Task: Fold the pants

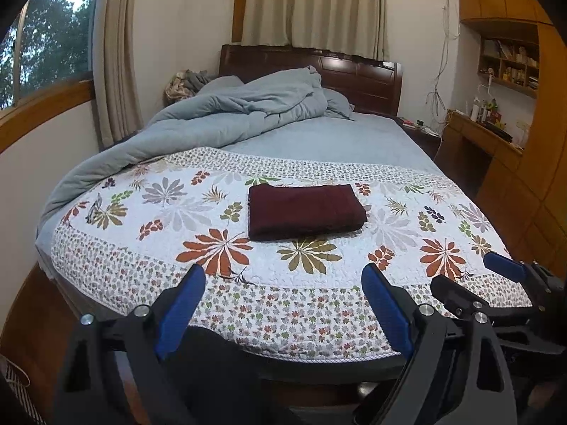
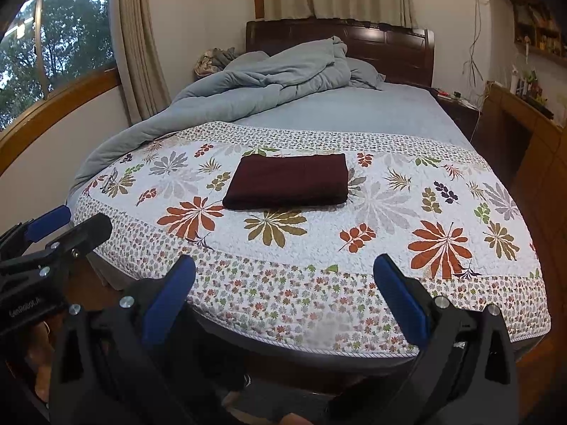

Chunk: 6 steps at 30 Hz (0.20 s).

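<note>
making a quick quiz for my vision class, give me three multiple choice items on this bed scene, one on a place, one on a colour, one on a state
1. Where do the folded pants lie?
A. on the floral quilt
B. on the grey-blue comforter
C. on the wooden desk

2. What colour are the pants?
A. navy
B. dark maroon
C. beige

3. How do the left gripper and right gripper stand?
A. both shut on the pants
B. one open, one shut
C. both open, holding nothing

Answers:
1 A, the pants rest flat on the flowered quilt, apart from the bunched comforter behind them.
2 B, the cloth is a deep wine red in both views.
3 C, each pair of blue pads is spread wide near the foot of the bed with nothing between them.
</note>
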{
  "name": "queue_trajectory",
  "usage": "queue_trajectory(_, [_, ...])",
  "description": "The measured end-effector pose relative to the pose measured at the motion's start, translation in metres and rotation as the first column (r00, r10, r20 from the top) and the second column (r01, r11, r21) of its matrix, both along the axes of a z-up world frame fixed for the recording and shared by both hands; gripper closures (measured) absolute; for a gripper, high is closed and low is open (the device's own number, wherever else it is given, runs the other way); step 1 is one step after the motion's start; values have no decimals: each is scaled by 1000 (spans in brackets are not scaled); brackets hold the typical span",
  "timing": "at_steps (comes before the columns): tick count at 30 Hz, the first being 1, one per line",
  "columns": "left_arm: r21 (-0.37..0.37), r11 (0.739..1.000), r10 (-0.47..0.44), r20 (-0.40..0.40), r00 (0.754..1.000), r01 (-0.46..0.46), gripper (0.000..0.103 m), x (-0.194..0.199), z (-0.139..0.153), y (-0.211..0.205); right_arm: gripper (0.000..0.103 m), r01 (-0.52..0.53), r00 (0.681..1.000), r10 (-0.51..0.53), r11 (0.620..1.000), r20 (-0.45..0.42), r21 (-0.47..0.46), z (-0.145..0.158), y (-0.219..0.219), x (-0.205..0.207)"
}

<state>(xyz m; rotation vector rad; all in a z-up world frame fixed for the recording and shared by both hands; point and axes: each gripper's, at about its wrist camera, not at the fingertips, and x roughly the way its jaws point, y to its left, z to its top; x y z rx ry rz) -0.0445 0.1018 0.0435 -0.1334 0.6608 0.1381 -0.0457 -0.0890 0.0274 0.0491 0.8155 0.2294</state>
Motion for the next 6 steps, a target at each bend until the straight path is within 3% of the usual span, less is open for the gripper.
queue_trajectory(6, [-11,1000,2,-10,1000,-2,13,-3,-2,1,3,4,1000,-4,1000,0,1,0,-1,0])
